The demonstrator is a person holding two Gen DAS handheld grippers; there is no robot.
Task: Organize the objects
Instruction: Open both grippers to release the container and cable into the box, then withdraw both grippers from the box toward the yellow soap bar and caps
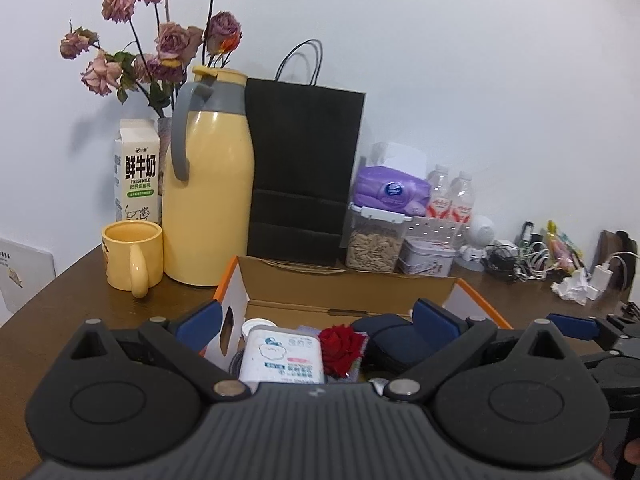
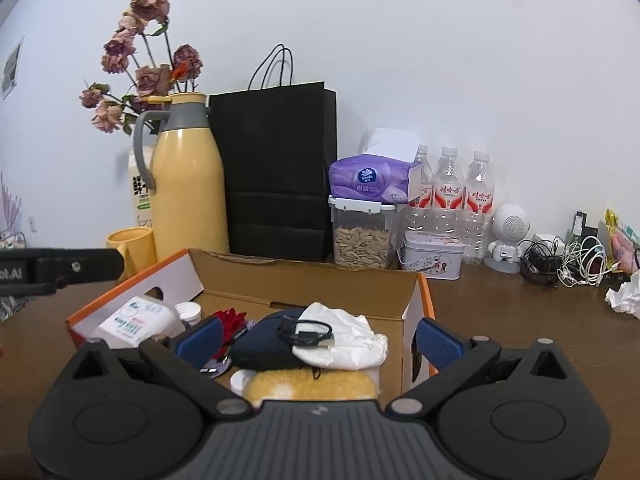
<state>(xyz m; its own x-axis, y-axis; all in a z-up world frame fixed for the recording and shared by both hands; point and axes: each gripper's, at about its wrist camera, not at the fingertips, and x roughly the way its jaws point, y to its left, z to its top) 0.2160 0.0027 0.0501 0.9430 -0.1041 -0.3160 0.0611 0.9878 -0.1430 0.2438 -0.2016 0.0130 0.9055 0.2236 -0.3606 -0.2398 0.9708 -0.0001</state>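
Both your claws are spread wide, pinching nothing: the left gripper (image 1: pixel 318 320) and right gripper (image 2: pixel 320 338) flank the open cardboard box (image 2: pixel 344 278), orange-edged, crammed with a red rose (image 1: pixel 342 346), white cloth (image 2: pixel 344 338) and black cable (image 2: pixel 306 334). The yellow jug (image 2: pixel 188 184) stands at eleven o'clock.

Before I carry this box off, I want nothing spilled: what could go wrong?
The black cable lies loose on the white cloth, heaped at about rim height of the cardboard box; both could slide out. The yellow mug and yellow thermos jug stand close behind the box and could be bumped.
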